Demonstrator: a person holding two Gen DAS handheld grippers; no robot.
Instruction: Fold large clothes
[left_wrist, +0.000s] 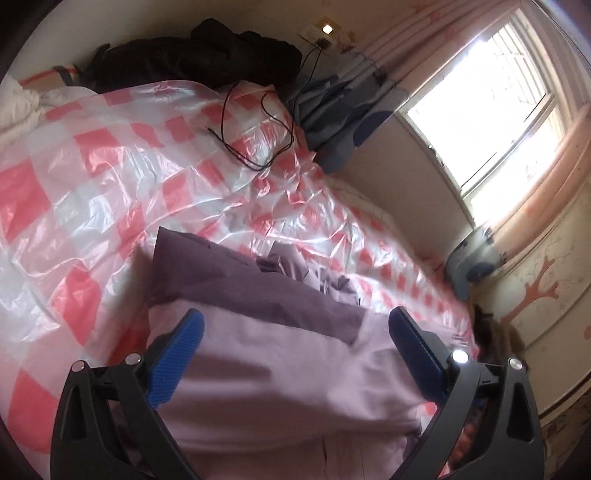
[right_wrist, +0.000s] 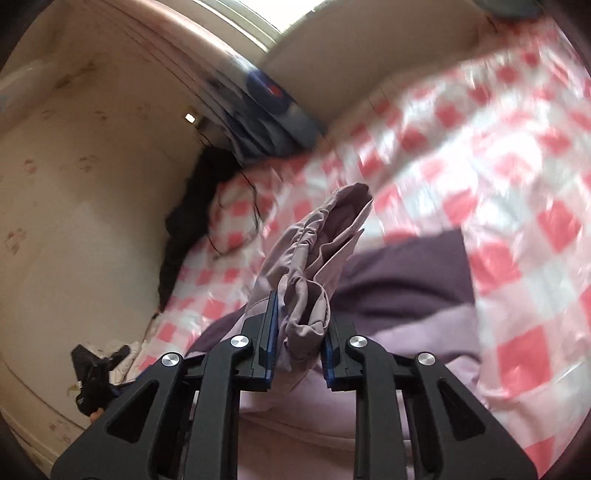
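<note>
Garment (left_wrist: 280, 373), lilac with dark purple panel, lies on checked plastic sheet (left_wrist: 110, 162) over bed. Left gripper (left_wrist: 295, 332) spread wide above it, gripping nothing. Right gripper (right_wrist: 297, 328) clamped on bunched lilac fold, lifted. Black cable (left_wrist: 240, 122) far on sheet; black bag (left_wrist: 192, 55) beyond; window (left_wrist: 491, 103) right.

The right gripper (right_wrist: 297, 325) clamps a bunched fold of the lilac garment (right_wrist: 317, 243) at frame centre; the checked plastic sheet (right_wrist: 498, 166) fills the right side.

Both wrist views look down close over the lilac garment (left_wrist: 280, 376) on the checked sheet (right_wrist: 517, 184)
</note>
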